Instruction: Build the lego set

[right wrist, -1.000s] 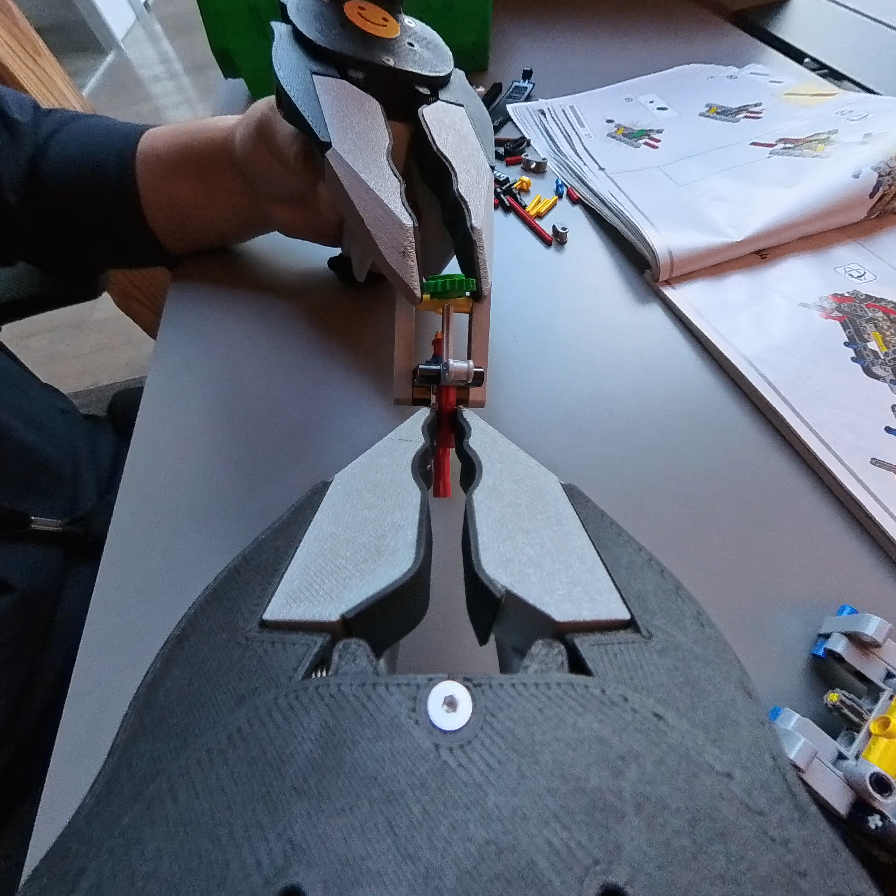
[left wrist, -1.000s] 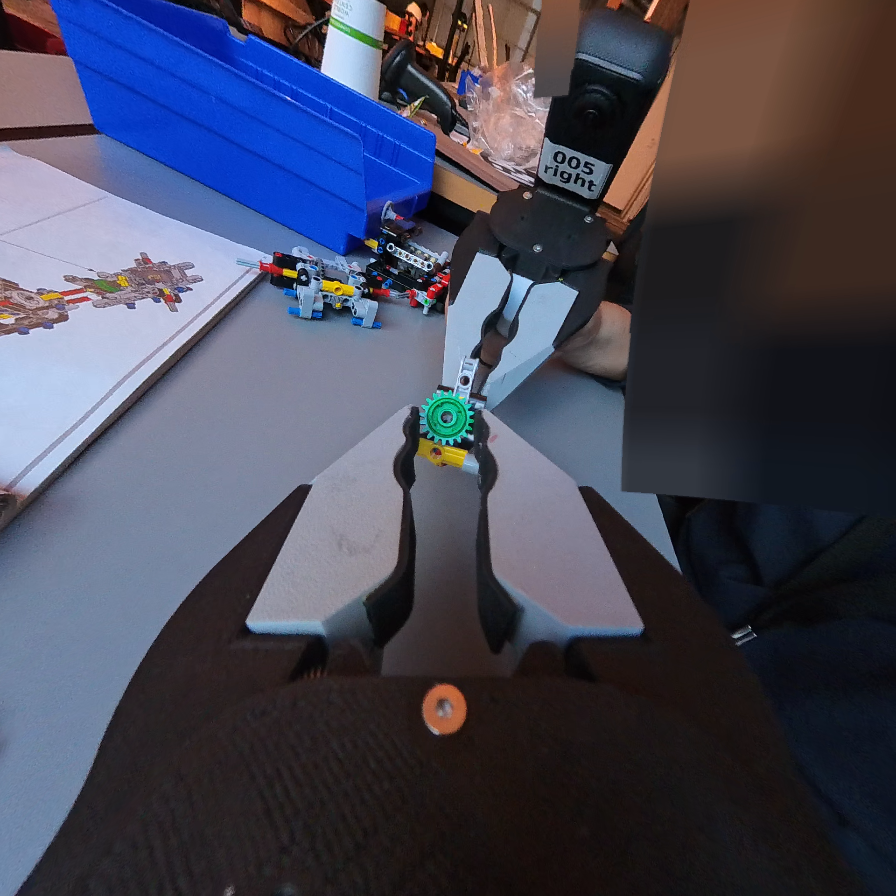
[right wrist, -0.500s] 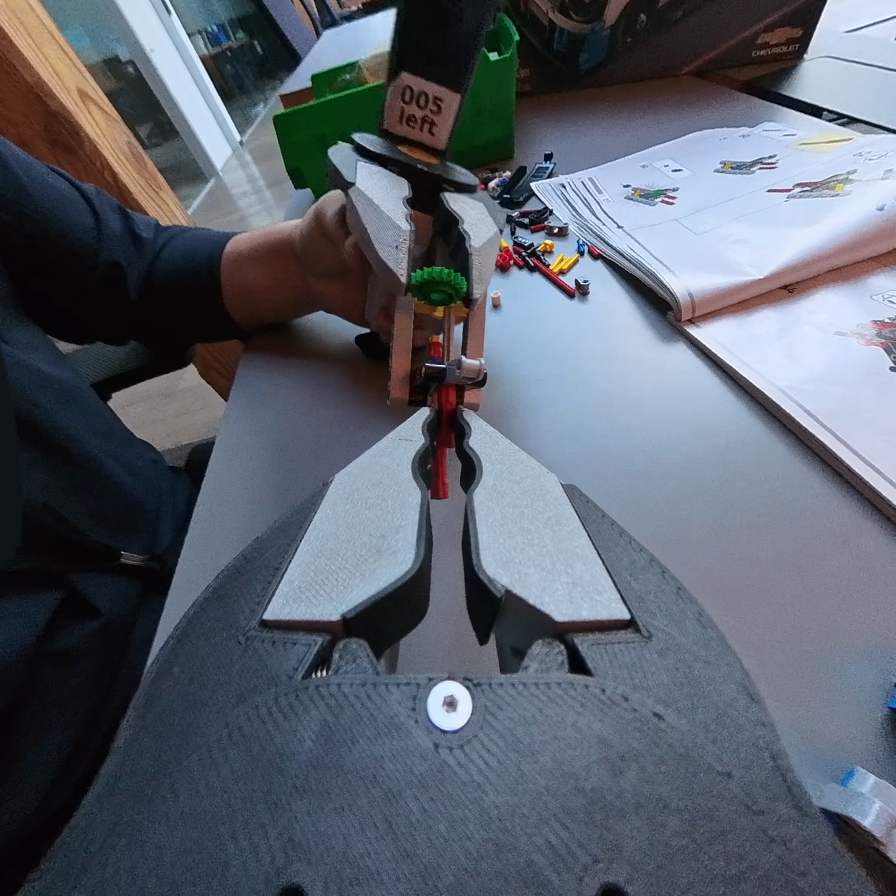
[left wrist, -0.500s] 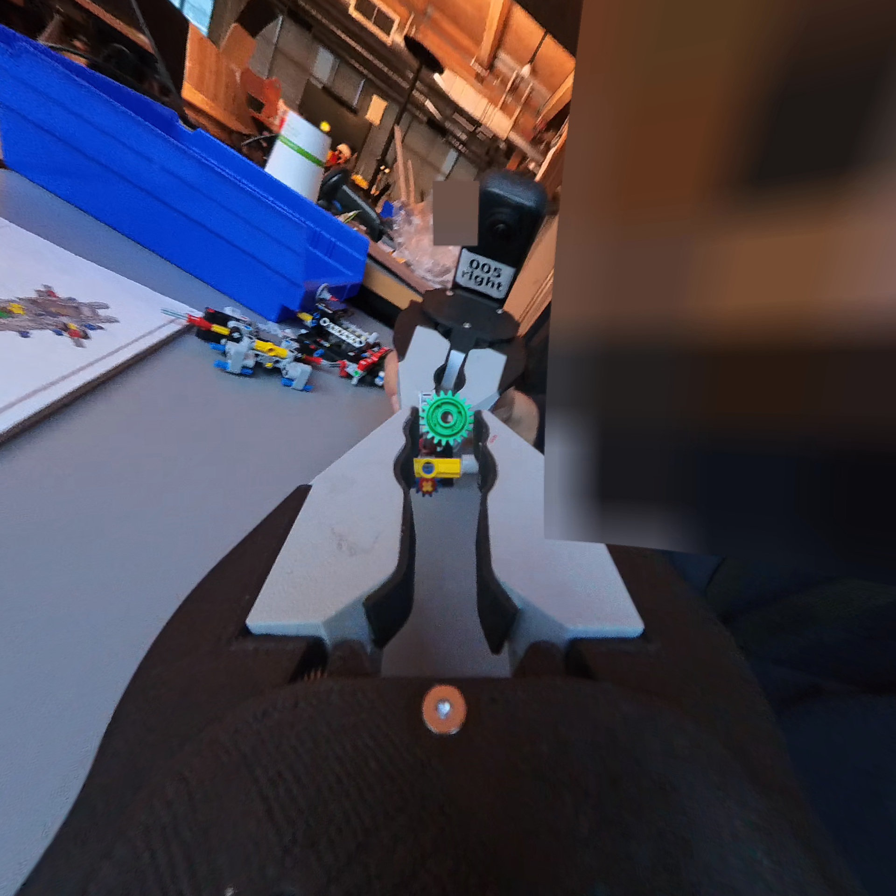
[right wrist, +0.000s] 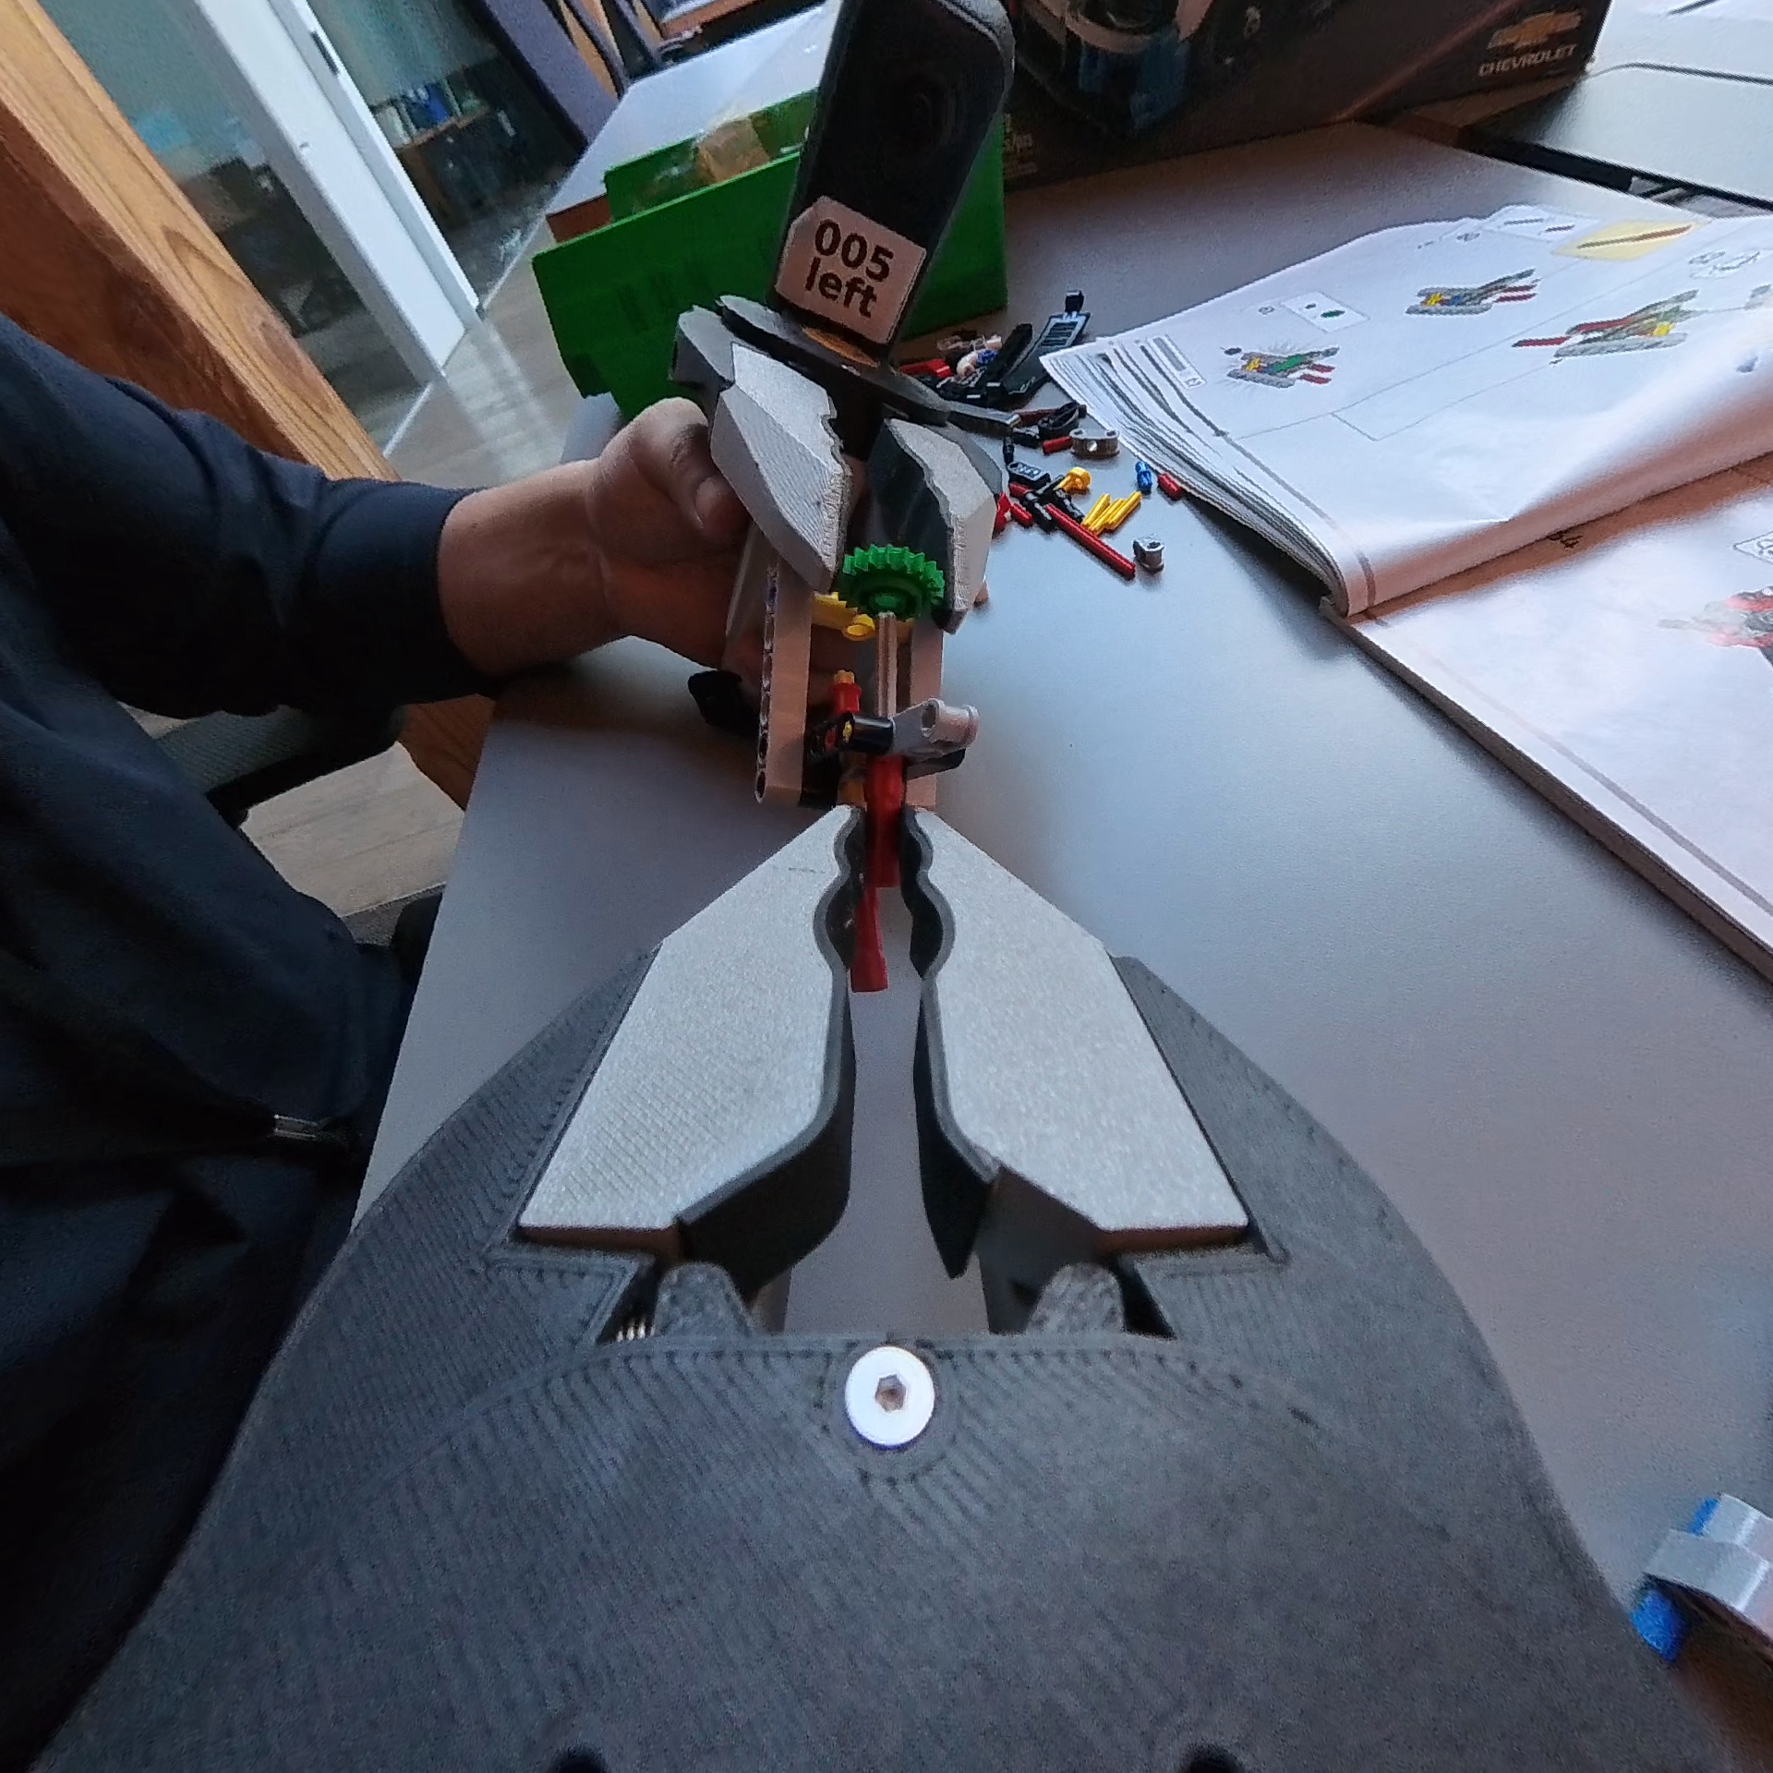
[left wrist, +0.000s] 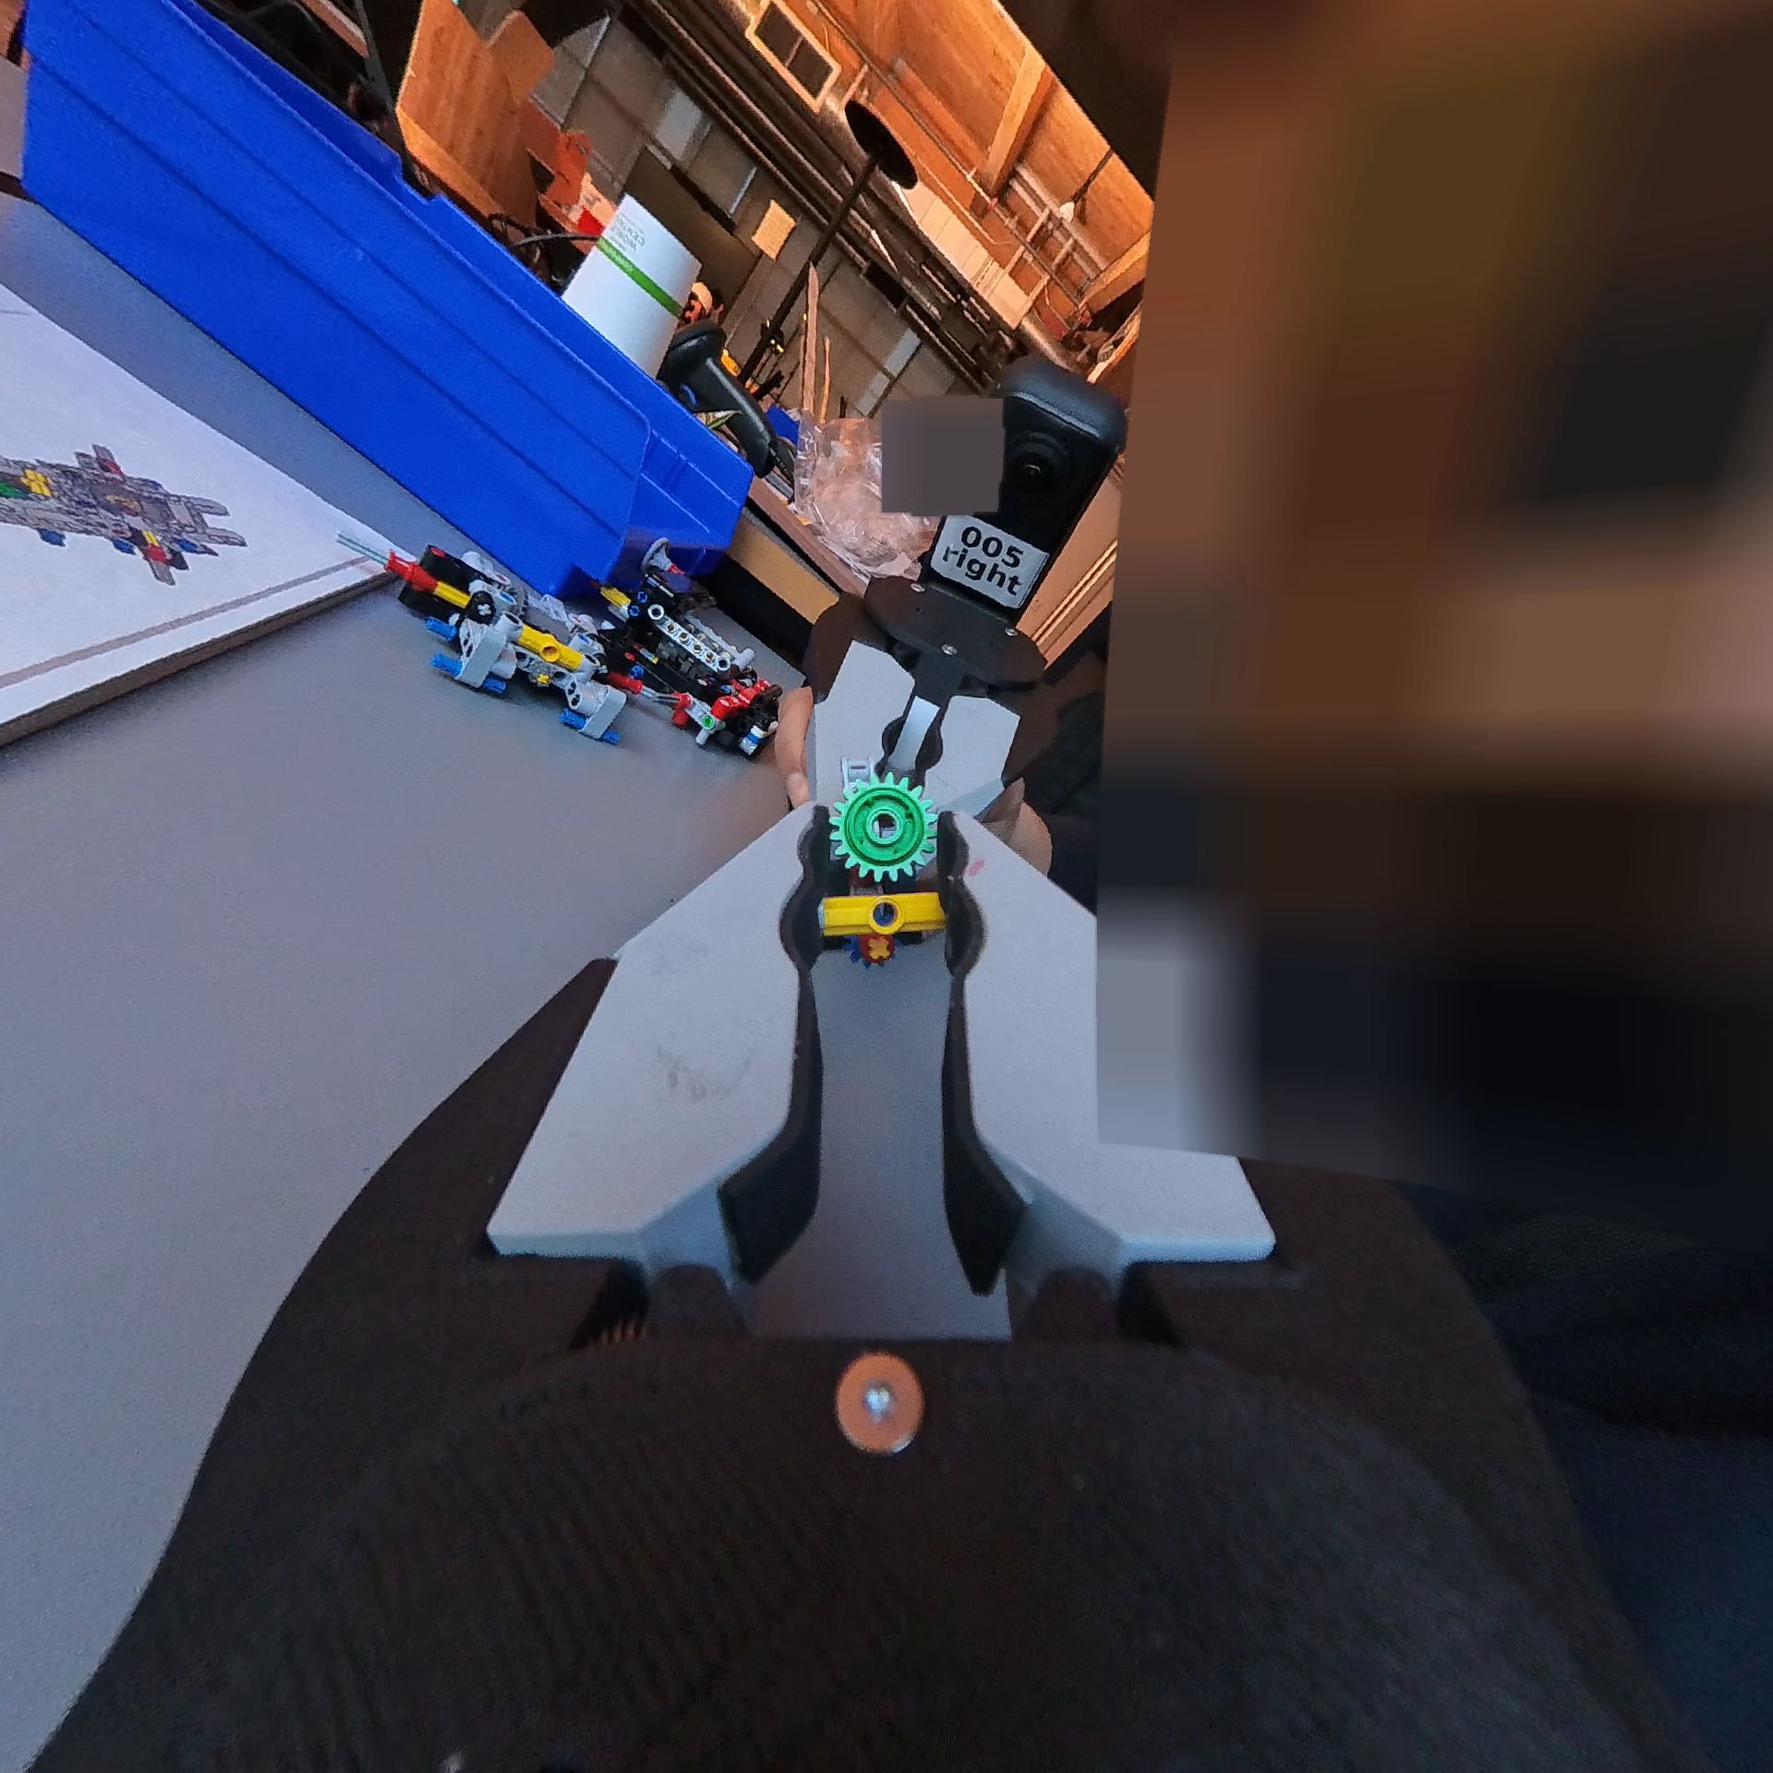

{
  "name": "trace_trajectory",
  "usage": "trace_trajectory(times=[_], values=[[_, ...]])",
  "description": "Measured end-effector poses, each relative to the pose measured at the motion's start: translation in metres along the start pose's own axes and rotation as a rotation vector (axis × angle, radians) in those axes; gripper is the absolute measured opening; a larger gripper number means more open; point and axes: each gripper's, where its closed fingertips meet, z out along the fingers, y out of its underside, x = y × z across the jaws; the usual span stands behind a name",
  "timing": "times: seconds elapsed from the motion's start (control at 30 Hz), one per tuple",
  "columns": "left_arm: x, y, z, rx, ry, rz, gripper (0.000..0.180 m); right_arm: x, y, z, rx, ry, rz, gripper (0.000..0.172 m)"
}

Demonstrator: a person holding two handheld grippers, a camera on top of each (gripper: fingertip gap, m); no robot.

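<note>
From the left wrist, the left claw clamps the small assembly by its yellow beam under the green gear, while from the right wrist, the right claw pinches its red axle above the surface, where a twist could pop the axle loose.

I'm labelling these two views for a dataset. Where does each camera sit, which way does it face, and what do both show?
Left wrist view: sits on the left tongs, looking along them across the grey table toward a blue bin; the facing right tongs show beyond.
Right wrist view: sits on the right tongs, looking toward a green bin and instruction booklet; a hand holds the left tongs.
Shared: the brick assembly with its green gear, gripped from opposite ends.
</note>
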Motion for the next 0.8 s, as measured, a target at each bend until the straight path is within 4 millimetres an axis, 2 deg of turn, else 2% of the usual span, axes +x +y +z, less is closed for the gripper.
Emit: trace_trajectory(times=[0.8], values=[[-0.0055,0.0005,-0.0004,-0.003,-0.056,0.015,0.018,0.0030,-0.0043,-0.0032,0.031,0.004,0.012,0.003]])
